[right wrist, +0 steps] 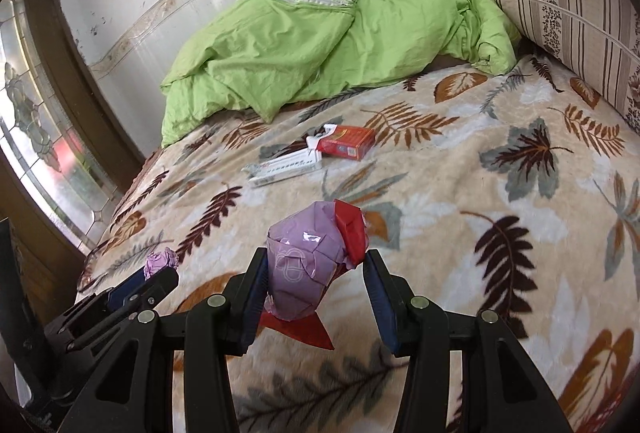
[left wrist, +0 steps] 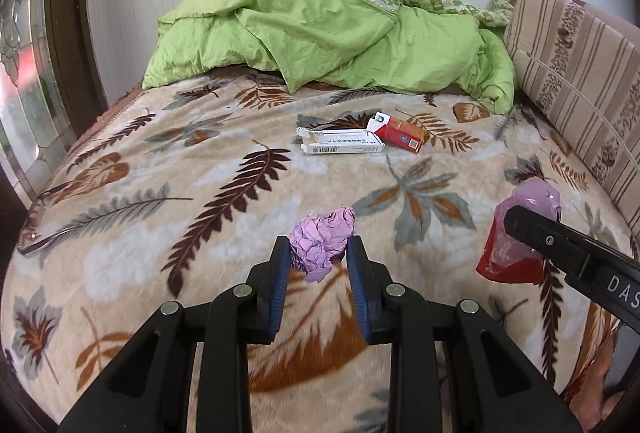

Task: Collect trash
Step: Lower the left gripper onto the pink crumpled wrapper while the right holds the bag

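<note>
Left hand-held gripper (left wrist: 318, 253) clenches a crumpled purple paper ball (left wrist: 322, 247) above the leaf-patterned bed (left wrist: 160, 193); a white box (left wrist: 340, 144) and red pack (left wrist: 402, 138) lie farther off. Right hand-held gripper (right wrist: 314, 273) grasps a purple-and-red wrapper (right wrist: 306, 265) over the bed.

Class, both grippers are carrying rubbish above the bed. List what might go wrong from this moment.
1. The right gripper seems to touch the bulky lilac-and-red plastic wrapper mainly on one side; it might slip out.
2. The left gripper pinches the crumpled lilac paper ball only at its fingertips, so it may drop.
3. The flattened white cardboard box and red cigarette pack still lie on the leaf-patterned blanket and might be forgotten.
</note>
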Action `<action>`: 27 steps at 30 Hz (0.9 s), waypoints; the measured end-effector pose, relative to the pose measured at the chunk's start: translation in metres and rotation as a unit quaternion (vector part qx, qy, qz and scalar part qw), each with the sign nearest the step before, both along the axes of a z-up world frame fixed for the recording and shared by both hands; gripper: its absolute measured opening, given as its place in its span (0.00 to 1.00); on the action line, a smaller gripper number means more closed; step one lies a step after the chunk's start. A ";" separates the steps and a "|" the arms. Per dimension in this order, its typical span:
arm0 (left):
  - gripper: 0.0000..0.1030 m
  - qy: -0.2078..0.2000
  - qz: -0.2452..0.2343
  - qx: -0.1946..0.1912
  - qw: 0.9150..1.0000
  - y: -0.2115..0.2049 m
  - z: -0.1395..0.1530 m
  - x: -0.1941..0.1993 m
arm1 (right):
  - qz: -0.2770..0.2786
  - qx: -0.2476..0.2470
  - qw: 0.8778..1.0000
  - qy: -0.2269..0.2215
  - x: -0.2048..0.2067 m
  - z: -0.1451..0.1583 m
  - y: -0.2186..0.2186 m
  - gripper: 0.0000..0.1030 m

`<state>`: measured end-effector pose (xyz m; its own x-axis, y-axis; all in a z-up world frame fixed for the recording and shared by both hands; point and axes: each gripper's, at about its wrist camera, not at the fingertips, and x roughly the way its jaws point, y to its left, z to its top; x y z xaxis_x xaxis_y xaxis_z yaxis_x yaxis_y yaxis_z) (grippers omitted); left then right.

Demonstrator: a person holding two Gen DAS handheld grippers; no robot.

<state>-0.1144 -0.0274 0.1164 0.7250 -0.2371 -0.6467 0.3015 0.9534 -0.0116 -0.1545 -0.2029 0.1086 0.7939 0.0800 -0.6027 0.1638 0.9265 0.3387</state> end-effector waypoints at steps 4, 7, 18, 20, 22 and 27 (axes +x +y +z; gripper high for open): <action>0.27 -0.008 0.008 0.004 1.000 0.000 -0.001 -0.002 | 0.009 -0.001 1.000 0.000 -0.007 -0.001 0.007 0.49; 0.27 -0.012 0.012 0.013 1.000 -0.001 -0.006 0.000 | 0.010 -0.005 1.000 0.002 -0.008 -0.003 0.009 0.49; 0.27 -0.011 0.008 0.017 1.000 -0.003 -0.012 0.004 | 0.011 -0.006 1.000 0.005 -0.005 -0.006 0.009 0.49; 0.27 -0.012 0.008 0.017 1.000 -0.002 -0.012 0.004 | 0.011 -0.005 1.000 0.007 -0.004 -0.006 0.010 0.49; 0.27 -0.014 0.007 0.018 1.000 -0.002 -0.012 0.004 | 0.012 -0.005 1.000 0.008 -0.003 -0.006 0.010 0.49; 0.27 -0.014 0.006 0.018 1.000 -0.002 -0.013 0.005 | 0.012 -0.005 1.000 0.007 -0.003 -0.007 0.011 0.50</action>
